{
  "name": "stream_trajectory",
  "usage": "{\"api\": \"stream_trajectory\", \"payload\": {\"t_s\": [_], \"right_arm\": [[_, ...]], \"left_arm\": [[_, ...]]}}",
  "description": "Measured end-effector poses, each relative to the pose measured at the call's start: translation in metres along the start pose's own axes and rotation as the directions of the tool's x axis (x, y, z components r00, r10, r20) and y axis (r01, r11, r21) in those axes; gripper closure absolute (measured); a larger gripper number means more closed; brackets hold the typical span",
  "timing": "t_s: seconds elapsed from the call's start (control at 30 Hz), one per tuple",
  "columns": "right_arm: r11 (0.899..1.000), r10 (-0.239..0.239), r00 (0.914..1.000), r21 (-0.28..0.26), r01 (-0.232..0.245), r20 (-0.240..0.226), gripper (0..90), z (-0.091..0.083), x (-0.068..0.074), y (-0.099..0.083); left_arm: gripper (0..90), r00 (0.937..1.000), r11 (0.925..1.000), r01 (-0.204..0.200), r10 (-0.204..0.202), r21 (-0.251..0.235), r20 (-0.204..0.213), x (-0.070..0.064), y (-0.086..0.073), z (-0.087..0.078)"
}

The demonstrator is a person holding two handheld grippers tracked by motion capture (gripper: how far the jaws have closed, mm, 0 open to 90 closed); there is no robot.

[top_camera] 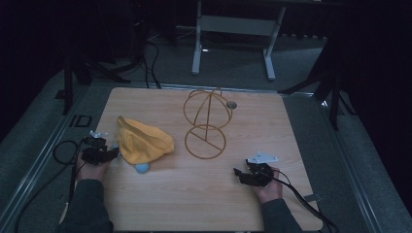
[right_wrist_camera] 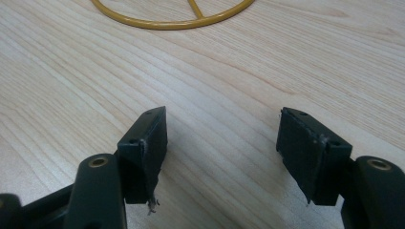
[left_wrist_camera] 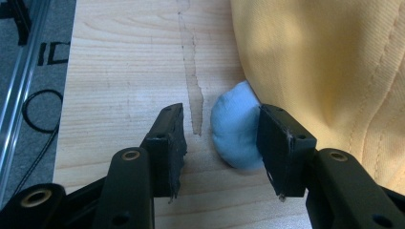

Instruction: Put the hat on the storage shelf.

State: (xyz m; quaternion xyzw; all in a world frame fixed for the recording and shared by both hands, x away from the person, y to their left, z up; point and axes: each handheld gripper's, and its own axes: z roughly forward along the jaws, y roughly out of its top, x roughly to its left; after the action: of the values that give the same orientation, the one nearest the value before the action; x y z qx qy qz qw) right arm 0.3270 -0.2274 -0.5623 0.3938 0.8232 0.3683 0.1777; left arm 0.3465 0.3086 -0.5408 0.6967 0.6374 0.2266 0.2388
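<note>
Left gripper (left_wrist_camera: 217, 143) wide open at the table's left edge, one jaw touching the blue brim (left_wrist_camera: 234, 126) poking from under the crumpled yellow cap (top_camera: 141, 141). Right gripper (right_wrist_camera: 222, 152) wide open too, over bare wood just short of the wire stand (top_camera: 206, 121). Likely trouble: closing on brim alone, cloth slipping, cap dragging.

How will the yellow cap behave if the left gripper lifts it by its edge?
The yellow cap is probably floppy: its cloth lies crumpled in folds. It looks light, so it would likely sag from the open left gripper and not slip much.
</note>
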Motion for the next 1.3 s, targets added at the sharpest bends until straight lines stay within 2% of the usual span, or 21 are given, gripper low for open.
{"api": "stream_trajectory", "payload": {"t_s": [0.1, 0.13, 0.17, 0.2, 0.3, 0.4, 0.63, 0.7, 0.87, 1.03, 1.17, 1.3], "right_arm": [[1.0, -0.001, 1.0, -0.001, 0.001, 0.0, 34.5, 0.0, 0.0, 0.0], [1.0, -0.002, 1.0, 0.0, 0.002, 0.0, 34.4, 0.0, 0.0, 0.0], [1.0, 0.0, 1.0, 0.0, 0.0, 0.0, 34.4, 0.0, 0.0, 0.0], [1.0, -0.001, 1.0, 0.0, 0.001, 0.0, 34.4, 0.0, 0.0, 0.0], [1.0, -0.002, 1.0, 0.0, 0.002, 0.0, 34.3, 0.0, 0.0, 0.0], [1.0, -0.001, 1.0, 0.0, 0.001, -0.001, 34.2, 0.0, 0.0, 0.0], [1.0, 0.0, 1.0, 0.002, 0.0, -0.002, 33.9, 0.0, 0.0, 0.0], [1.0, -0.001, 1.0, 0.002, 0.001, -0.002, 33.8, 0.0, 0.0, 0.0], [1.0, -0.001, 1.0, 0.002, 0.001, -0.002, 33.9, 0.0, 0.0, 0.0], [1.0, -0.001, 1.0, 0.002, 0.001, -0.002, 33.7, 0.0, 0.0, 0.0], [1.0, -0.001, 1.0, 0.002, 0.001, -0.002, 33.7, 0.0, 0.0, 0.0], [1.0, -0.001, 1.0, 0.002, 0.001, -0.002, 33.7, 0.0, 0.0, 0.0]], "left_arm": [[53.7, 0.9999, 0.9999, 0.013, -0.013, 0.004, 0.008, 0.0, -0.001, 0.001], [54.8, 0.9993, 0.9996, 0.029, -0.029, 0.006, 0.024, 0.001, -0.001, 0.001], [57.9, 0.9986, 0.9995, 0.032, -0.032, 0.005, 0.042, 0.002, -0.002, 0.001], [65.0, 0.9979, 0.9995, 0.031, -0.031, 0.006, 0.056, 0.0, -0.002, 0.0], [78.5, 0.9994, 0.9999, 0.003, -0.004, 0.011, 0.035, -0.005, 0.0, -0.004], [84.4, 0.9989, 0.9999, 0.001, -0.002, 0.014, 0.047, -0.004, 0.001, -0.008], [86.2, 0.9971, 0.9998, 0.018, -0.018, 0.0, 0.074, -0.004, 0.001, -0.015], [86.3, 0.9945, 0.999, 0.036, -0.034, -0.024, 0.099, -0.002, 0.003, -0.023], [86.5, 0.9945, 0.9982, 0.041, -0.037, -0.044, 0.098, -0.003, 0.006, -0.031], [86.5, 0.9936, 0.9961, 0.066, -0.06, -0.058, 0.096, -0.001, 0.01, -0.038], [86.5, 0.9903, 0.994, 0.06, -0.048, -0.091, 0.13, 0.0, 0.014, -0.05], [86.5, 0.9892, 0.9914, 0.061, -0.045, -0.115, 0.139, -0.002, 0.018, -0.058]]}}
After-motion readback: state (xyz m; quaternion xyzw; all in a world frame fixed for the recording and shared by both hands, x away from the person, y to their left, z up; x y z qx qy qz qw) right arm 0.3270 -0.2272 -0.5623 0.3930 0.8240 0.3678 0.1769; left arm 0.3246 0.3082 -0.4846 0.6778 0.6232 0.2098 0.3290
